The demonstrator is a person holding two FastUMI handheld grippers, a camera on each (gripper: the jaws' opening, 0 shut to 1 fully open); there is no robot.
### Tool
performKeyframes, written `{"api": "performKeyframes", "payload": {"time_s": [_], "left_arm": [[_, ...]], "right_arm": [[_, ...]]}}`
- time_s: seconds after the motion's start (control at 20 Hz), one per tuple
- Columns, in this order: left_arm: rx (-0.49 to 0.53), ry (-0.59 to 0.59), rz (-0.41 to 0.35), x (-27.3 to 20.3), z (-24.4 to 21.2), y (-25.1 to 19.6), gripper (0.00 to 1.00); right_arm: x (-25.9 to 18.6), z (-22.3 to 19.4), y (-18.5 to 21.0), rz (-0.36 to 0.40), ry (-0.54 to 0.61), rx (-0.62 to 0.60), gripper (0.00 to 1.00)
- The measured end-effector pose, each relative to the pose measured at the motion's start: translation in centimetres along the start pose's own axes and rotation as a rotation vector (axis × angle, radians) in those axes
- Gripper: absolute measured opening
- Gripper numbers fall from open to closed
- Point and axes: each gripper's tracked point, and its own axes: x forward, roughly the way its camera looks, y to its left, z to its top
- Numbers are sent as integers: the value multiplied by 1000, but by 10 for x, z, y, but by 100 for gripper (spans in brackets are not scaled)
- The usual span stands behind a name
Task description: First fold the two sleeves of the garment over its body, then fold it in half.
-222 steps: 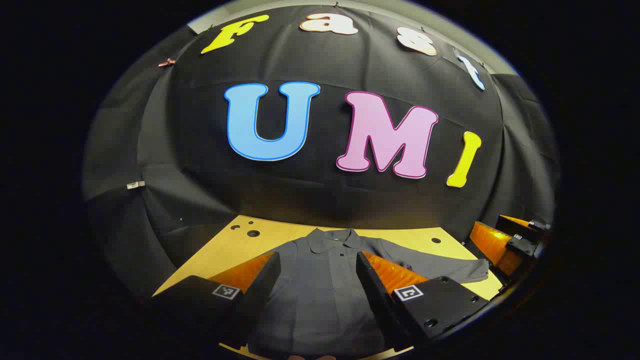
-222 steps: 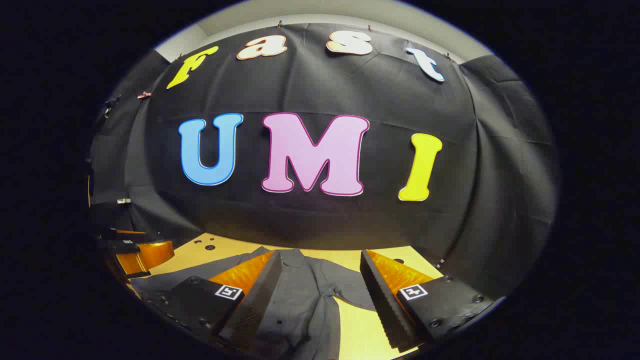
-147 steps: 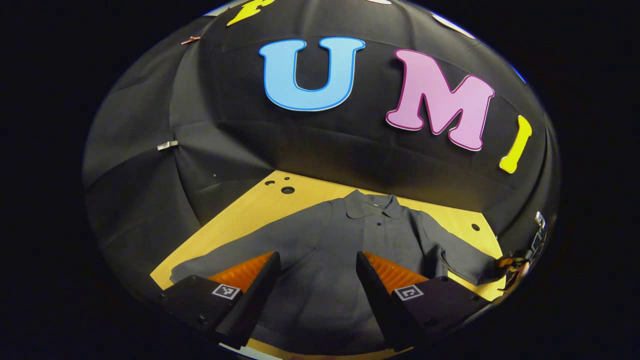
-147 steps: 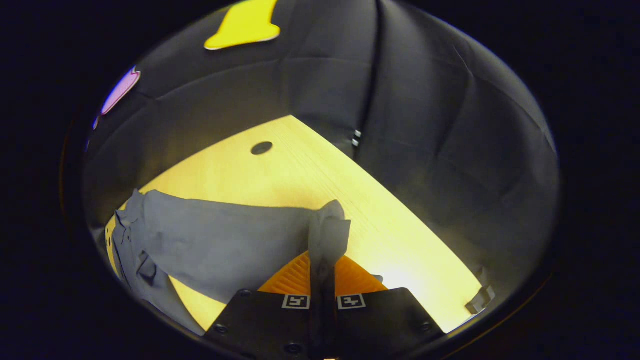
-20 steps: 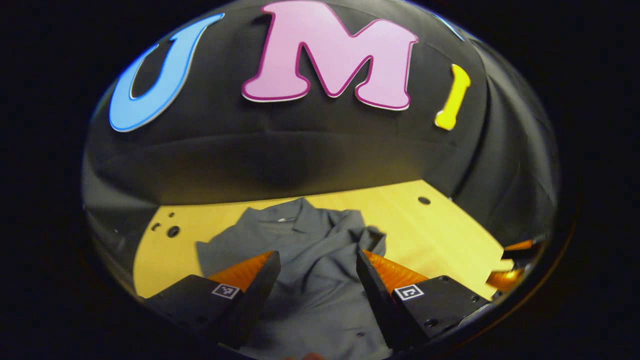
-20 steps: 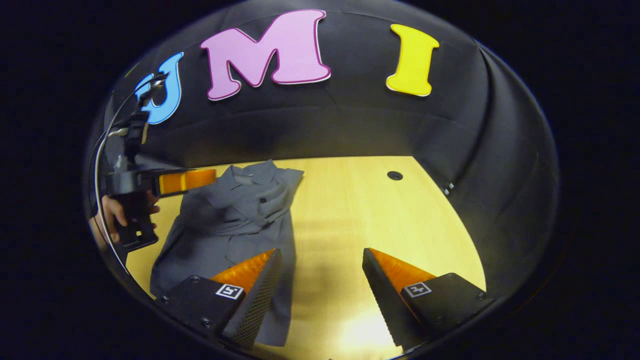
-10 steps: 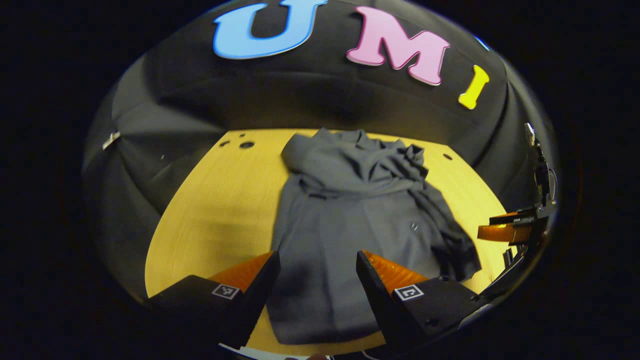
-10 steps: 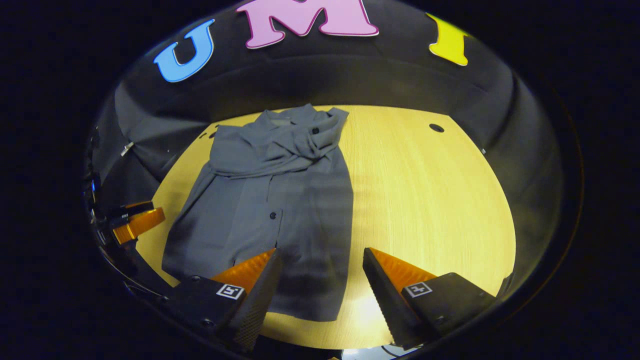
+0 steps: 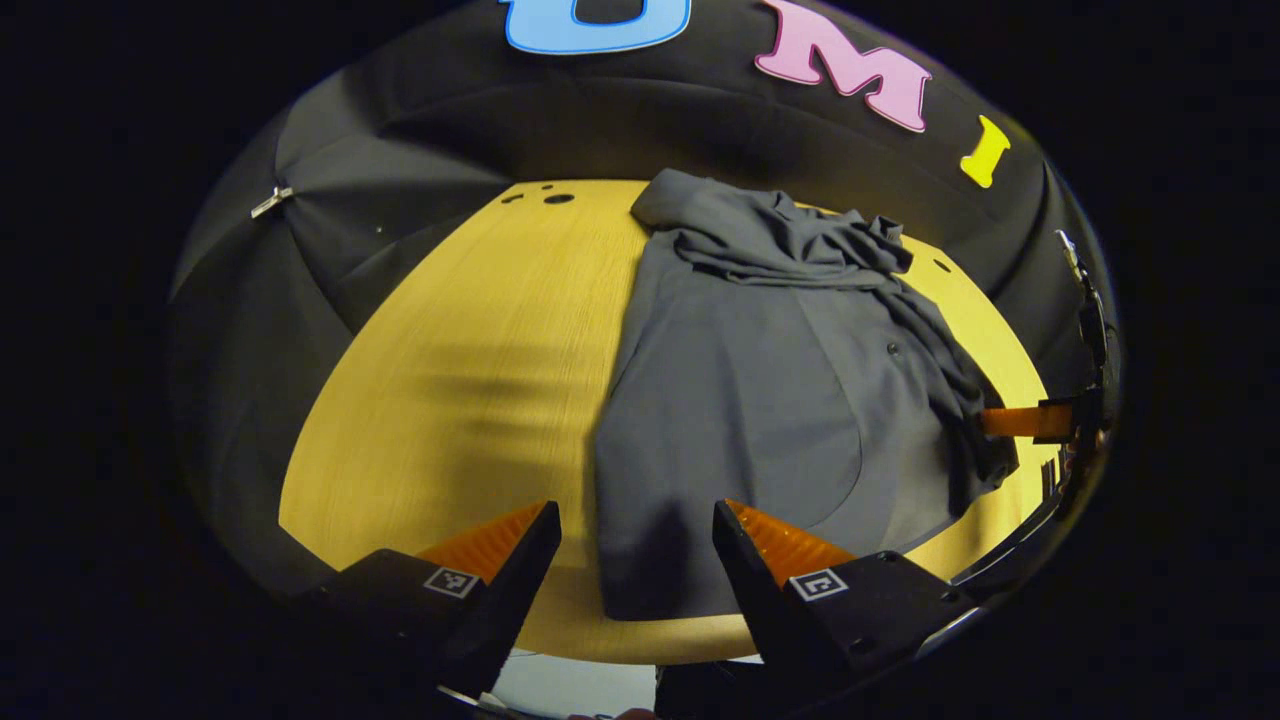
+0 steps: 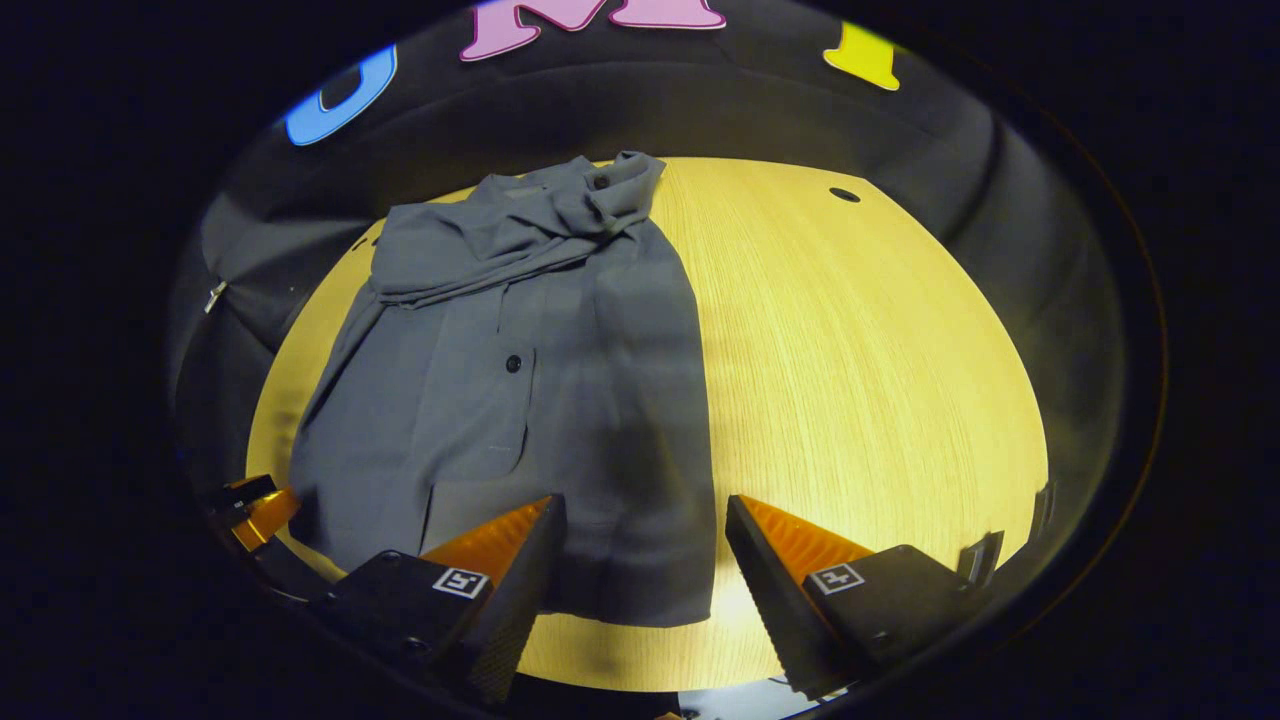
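In the left gripper view, a grey garment (image 9: pixel 760 400) is being shown lying flat on the wooden table (image 9: pixel 450 380), ahead of the left gripper (image 9: pixel 632 535), whose fingers are being held apart with nothing between them. Both sleeves (image 9: pixel 800 245) are seen bunched across the chest near the collar, at the far end from the claw; the hem lies just ahead of the fingertips. The sleeve step is judged done, and the halving fold is judged to be in hand: a grip on the near hem is called for.

In the right gripper view, the right gripper (image 10: pixel 645 540) is likewise being held open and empty, with the hem corner just ahead of its left finger. No brand or label is being made out on the garment (image 10: pixel 560 400).
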Motion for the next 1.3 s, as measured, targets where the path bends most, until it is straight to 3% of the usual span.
{"api": "performKeyframes", "payload": {"time_s": [0.2, 0.45, 0.55, 0.65, 0.7, 0.75, 0.8, 0.9, 0.95, 1.0, 1.15, 1.3], "left_arm": [[-4, 27, -2, 8, -10, -5, 96], [95, 44, 19, 12, -23, -11, 98], [90, 65, 16, 12, -26, -14, 95], [78, 85, 6, 11, -27, -18, 93], [98, 84, -10, 11, -26, -23, 91], [122, 88, -24, 13, -26, -29, 82], [145, 80, -42, 13, -24, -37, 77], [169, 67, -59, 16, -22, -46, 53], [166, 64, -60, 13, -19, -50, 41], [163, 62, -67, 16, -17, -54, 29], [198, 72, -87, 15, -19, -57, 8], [113, 67, -129, 13, -15, -61, 6]], "right_arm": [[9, -16, 3, -21, 13, -24, 100], [14, -32, 7, -26, 53, -6, 100], [14, -32, 8, -23, 60, -26, 100], [15, -31, 13, -8, 66, -30, 96], [16, -31, 19, 5, 73, -38, 88], [16, -30, 25, 15, 75, -52, 81], [16, -32, 31, 32, 83, -66, 63], [16, -32, 39, 51, 99, -74, 34], [16, -29, 38, 51, 99, -72, 27], [17, -29, 40, 76, 99, -74, 24], [15, -32, 39, 122, 127, -27, 11], [12, -29, 39, 146, 121, -30, 8]]}}
